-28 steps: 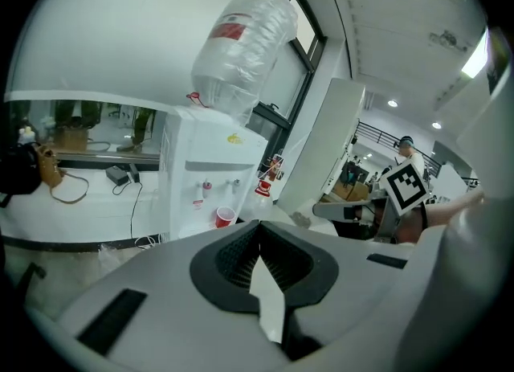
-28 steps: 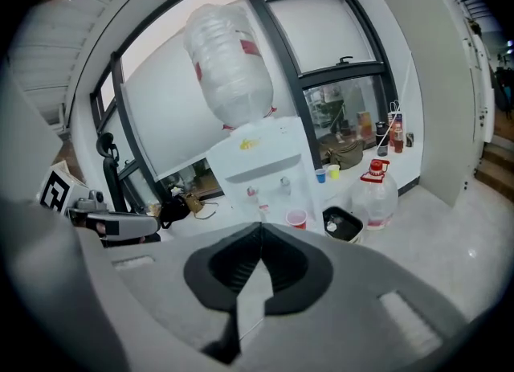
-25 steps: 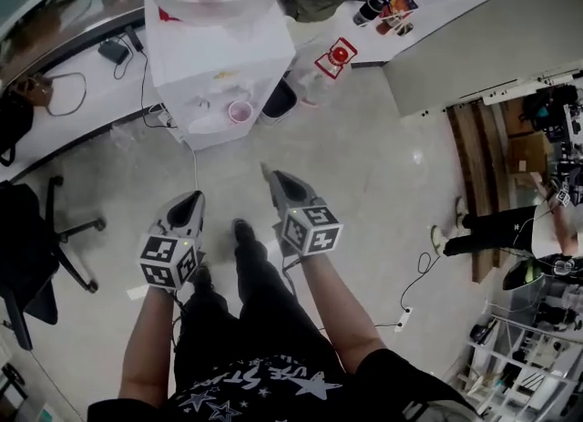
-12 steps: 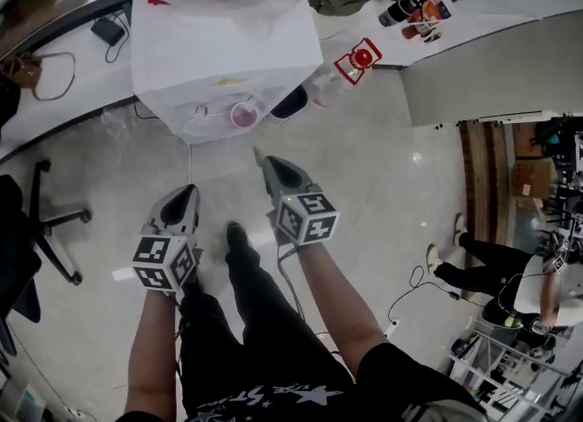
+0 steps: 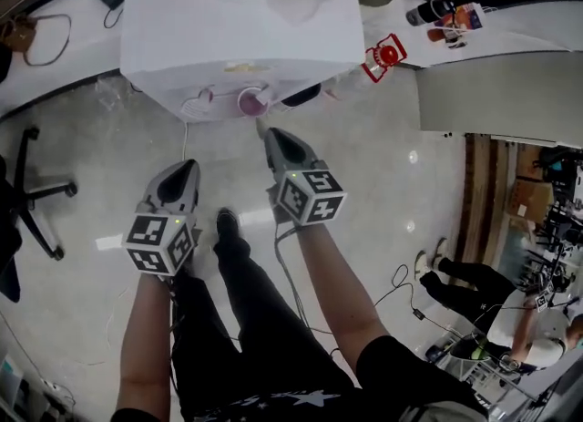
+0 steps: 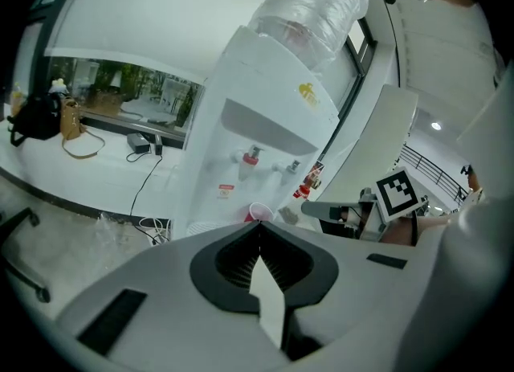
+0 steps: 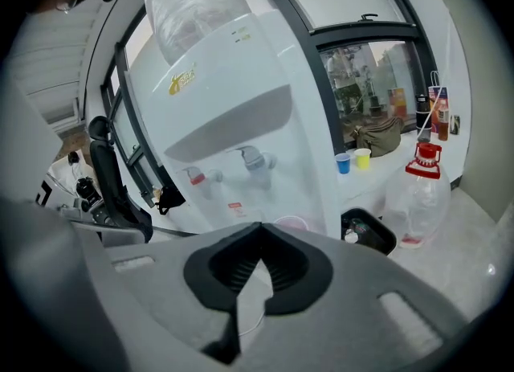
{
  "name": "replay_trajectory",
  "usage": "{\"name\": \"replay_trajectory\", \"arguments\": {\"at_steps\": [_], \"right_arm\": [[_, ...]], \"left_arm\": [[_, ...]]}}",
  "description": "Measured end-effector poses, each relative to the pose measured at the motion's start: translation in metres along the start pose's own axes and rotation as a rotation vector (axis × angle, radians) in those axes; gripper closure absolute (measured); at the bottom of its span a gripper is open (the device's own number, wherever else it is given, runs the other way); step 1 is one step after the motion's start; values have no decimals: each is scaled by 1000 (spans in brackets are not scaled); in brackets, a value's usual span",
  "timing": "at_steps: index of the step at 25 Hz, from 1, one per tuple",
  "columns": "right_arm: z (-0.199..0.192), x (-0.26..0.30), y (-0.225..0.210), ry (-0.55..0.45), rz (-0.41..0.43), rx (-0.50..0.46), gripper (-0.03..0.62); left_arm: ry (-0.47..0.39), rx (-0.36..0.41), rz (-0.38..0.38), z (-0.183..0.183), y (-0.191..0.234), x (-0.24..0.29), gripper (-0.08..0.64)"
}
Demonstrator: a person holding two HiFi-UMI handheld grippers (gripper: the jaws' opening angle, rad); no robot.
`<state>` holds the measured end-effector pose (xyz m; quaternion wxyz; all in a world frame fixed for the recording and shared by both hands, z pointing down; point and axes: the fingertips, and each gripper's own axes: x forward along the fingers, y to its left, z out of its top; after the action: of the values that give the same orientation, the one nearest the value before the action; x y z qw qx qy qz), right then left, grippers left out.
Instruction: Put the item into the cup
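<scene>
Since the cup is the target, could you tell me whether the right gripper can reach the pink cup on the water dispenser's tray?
Probably yes. The right gripper, jaws shut, points at the pink cup on the water dispenser tray, with nothing between them; only the taps sit above it.

Bare floor [image 5: 383, 156] lies open between the person and the water dispenser [image 5: 237, 37], giving a free run straight forward. The pink cup [image 5: 250, 101] sits on the drip ledge with the taps [image 7: 255, 157] close above it, so only a low gap is left over its mouth. A black bin [image 7: 368, 232] and a clear bottle [image 7: 418, 198] crowd the dispenser's right side, and an office chair [image 5: 27, 201] stands well off to the left.
</scene>
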<state>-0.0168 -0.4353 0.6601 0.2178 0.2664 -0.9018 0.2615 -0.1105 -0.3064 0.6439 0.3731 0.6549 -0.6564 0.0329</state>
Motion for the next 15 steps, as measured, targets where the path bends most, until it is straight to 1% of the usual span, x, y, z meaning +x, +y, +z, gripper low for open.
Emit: {"name": "replay_trajectory", "arguments": {"at_steps": [5, 9, 15], "right_arm": [[6, 20, -13, -3, -5, 0, 591], [6, 40, -14, -2, -10, -3, 591], [2, 61, -18, 20, -13, -45, 591]], "left_arm": [[10, -25, 16, -6, 4, 12, 552], [2, -32, 24, -3, 11, 21, 552], [-4, -28, 27, 2, 15, 34, 552]]}}
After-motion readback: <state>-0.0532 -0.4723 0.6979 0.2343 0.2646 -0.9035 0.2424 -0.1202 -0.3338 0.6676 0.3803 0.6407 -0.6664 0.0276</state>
